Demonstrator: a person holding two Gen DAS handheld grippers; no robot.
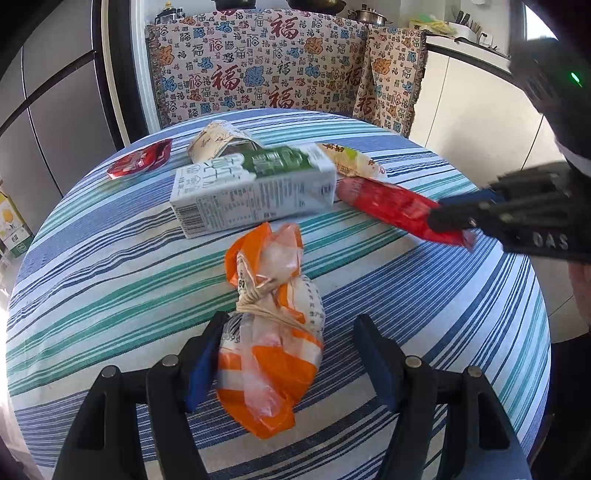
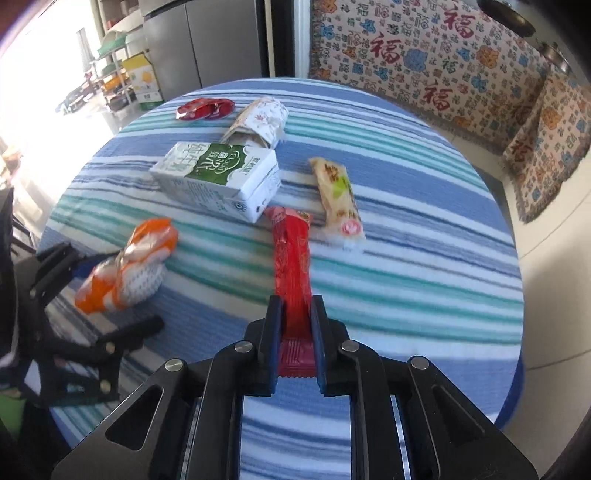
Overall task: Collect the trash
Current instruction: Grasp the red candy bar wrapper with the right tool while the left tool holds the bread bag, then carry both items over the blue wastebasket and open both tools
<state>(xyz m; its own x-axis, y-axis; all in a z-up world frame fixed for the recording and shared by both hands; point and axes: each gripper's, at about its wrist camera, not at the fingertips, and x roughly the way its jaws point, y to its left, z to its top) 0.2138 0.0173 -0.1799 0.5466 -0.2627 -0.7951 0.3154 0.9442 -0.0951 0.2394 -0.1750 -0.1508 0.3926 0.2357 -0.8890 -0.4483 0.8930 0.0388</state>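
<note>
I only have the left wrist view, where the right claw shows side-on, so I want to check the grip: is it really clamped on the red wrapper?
Observer: Yes. The right wrist view shows both pads of the right claw pressing the red wrapper just ahead of its crimped end.
Operator: Is the cream wrapper lying over it?
Observer: No, the cream wrapper lies beside it, not over it.

A home kitchen-dining area is shown: a counter (image 1: pixel 465 40) set with pots (image 1: pixel 367 15), a steel refrigerator (image 2: pixel 207 44), and a cloth-covered round tabletop (image 1: pixel 110 288).
</note>
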